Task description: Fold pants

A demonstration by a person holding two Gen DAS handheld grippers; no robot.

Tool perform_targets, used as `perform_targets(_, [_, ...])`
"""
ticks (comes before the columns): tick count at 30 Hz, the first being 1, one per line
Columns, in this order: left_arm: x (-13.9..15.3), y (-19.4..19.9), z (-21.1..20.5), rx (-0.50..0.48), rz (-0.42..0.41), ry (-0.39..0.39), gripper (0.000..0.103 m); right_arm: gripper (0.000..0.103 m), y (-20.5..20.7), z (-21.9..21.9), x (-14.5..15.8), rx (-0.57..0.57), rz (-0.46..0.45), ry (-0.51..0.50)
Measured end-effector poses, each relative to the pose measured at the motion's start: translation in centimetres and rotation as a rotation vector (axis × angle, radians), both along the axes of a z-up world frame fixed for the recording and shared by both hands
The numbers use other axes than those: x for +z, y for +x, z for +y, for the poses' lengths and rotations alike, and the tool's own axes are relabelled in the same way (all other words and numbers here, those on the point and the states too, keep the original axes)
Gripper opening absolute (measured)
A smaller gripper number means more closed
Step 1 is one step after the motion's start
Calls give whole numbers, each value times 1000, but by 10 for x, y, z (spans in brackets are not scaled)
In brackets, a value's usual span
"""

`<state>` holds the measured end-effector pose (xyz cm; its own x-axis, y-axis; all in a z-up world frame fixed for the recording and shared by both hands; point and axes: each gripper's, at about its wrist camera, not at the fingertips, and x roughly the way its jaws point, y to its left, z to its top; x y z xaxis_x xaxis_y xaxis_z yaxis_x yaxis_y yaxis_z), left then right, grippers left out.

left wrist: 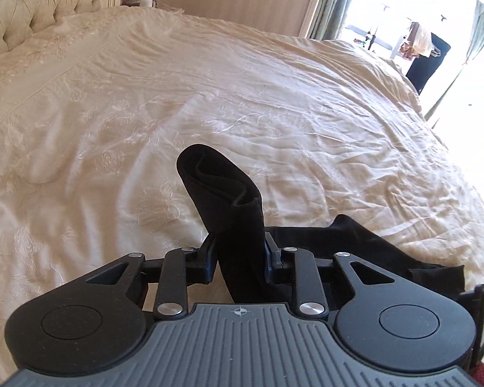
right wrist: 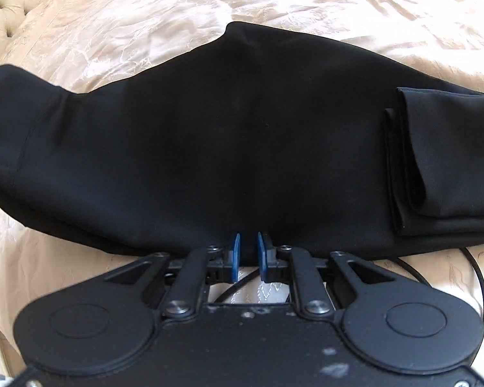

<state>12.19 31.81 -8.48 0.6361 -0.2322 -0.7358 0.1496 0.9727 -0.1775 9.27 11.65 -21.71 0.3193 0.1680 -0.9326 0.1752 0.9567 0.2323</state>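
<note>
A: On the bed point(left wrist: 274, 96), left first: left hand-held gripper point(left wrist: 240, 251)?
B: Clamped on a raised end of the black pants point(left wrist: 222, 187).
A: Right hand-held gripper point(right wrist: 248, 253)?
B: Pinching the pants' near edge; the rest lies flat across the bed.

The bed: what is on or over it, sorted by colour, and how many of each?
Black: 3, namely the pants, the left gripper and the right gripper, both shut on the pants.
Cream: 1, the bedspread underneath.
Blue: 2, the right gripper's fingers.
Total: 6.
</note>
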Motion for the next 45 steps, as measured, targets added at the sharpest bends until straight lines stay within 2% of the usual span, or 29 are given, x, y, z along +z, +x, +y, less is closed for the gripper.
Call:
perform_targets(4, [27,-14,-32,-23,-74,11,26,13,-5,-10,4,10,-23,51])
perform_targets(6, [44,-23,-55,-62,-111,10,21,15,-12,-22,14,-16,-55,97])
perform_targets(7, [53,-28,-69,-86,-134,3,10,16,-16,-29,20,-27,-71,119])
perform_targets(8, [62,-34,-85,-116,-164,-3,6,16,-22,-40,27,-38,-89,143])
perform_targets(11, [77,-46,-143,-224,-220,-6,6,16,-37,-72,46,-47,-134,178])
perform_targets(14, [65,-47,-198,-291,-177,-55,6,16,-52,-109,56,-55,-143,181])
perform_targets(17, [39,-48,-233,-280,-84,-106,6,17,-62,-142,65,-41,-171,153])
perform_targets(20, [14,-49,-244,-238,10,-79,7,21,-66,-167,71,-25,-190,146])
perform_targets(24, [-12,-44,-224,-136,113,-10,11,27,-54,-183,76,10,-208,134])
perform_targets(28, [-31,-36,-168,31,242,0,11,33,-26,-184,81,51,-216,165])
perform_targets(32, [-41,-27,-112,136,305,59,11,40,12,-161,84,86,-214,202])
perform_targets(35, [-44,-18,-71,178,332,85,14,44,41,-135,86,102,-203,242])
perform_targets(37, [-46,-11,-49,192,347,94,23,48,61,-112,83,123,-198,245])
perform_targets(40, [-49,0,-22,204,360,101,23,51,92,-79,72,158,-176,232])
perform_targets(45, [-51,13,7,215,359,103,23,53,125,-42,46,150,-110,204])
